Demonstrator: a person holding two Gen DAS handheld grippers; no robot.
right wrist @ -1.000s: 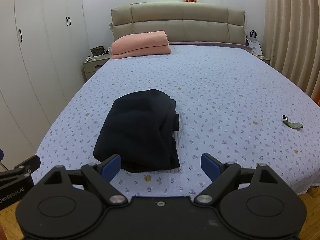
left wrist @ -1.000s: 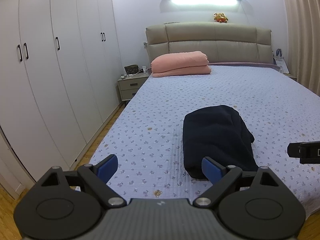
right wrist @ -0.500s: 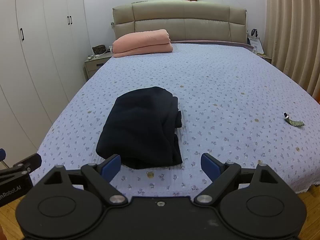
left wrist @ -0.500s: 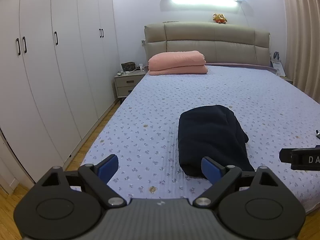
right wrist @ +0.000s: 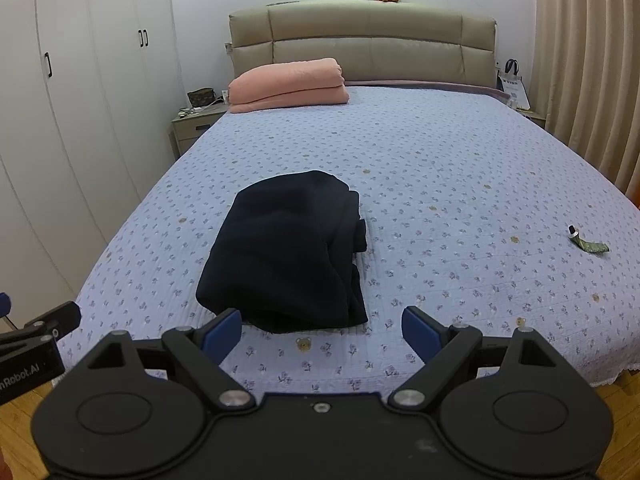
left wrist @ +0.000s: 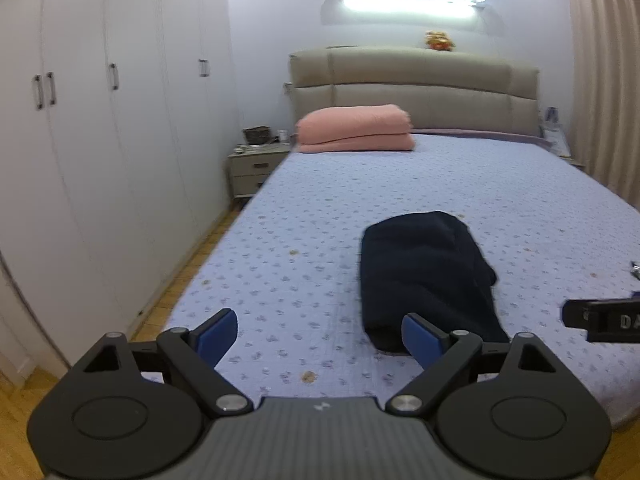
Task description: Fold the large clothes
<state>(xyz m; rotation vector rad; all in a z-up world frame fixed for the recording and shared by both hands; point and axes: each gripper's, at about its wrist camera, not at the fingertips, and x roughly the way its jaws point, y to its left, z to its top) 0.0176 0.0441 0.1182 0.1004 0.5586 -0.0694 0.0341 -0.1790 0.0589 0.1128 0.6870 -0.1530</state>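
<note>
A dark navy garment (left wrist: pixel 424 276) lies folded into a compact bundle on the blue flowered bedspread (left wrist: pixel 320 240), near the foot of the bed; it also shows in the right wrist view (right wrist: pixel 288 252). My left gripper (left wrist: pixel 320 336) is open and empty, held back from the foot edge, left of the bundle. My right gripper (right wrist: pixel 322 332) is open and empty, just short of the bundle's near edge. Neither touches the garment.
A folded pink blanket (right wrist: pixel 288 84) lies by the padded headboard (right wrist: pixel 360 36). A small green item (right wrist: pixel 588 242) lies on the bedspread at right. White wardrobes (left wrist: pixel 100 140) and a nightstand (left wrist: pixel 252 172) stand left. Curtains (right wrist: pixel 592 60) hang right.
Both grippers have drawn back and away from the bed, so the folded garment looks smaller and farther. The garment has not moved. Both grippers stay open.
</note>
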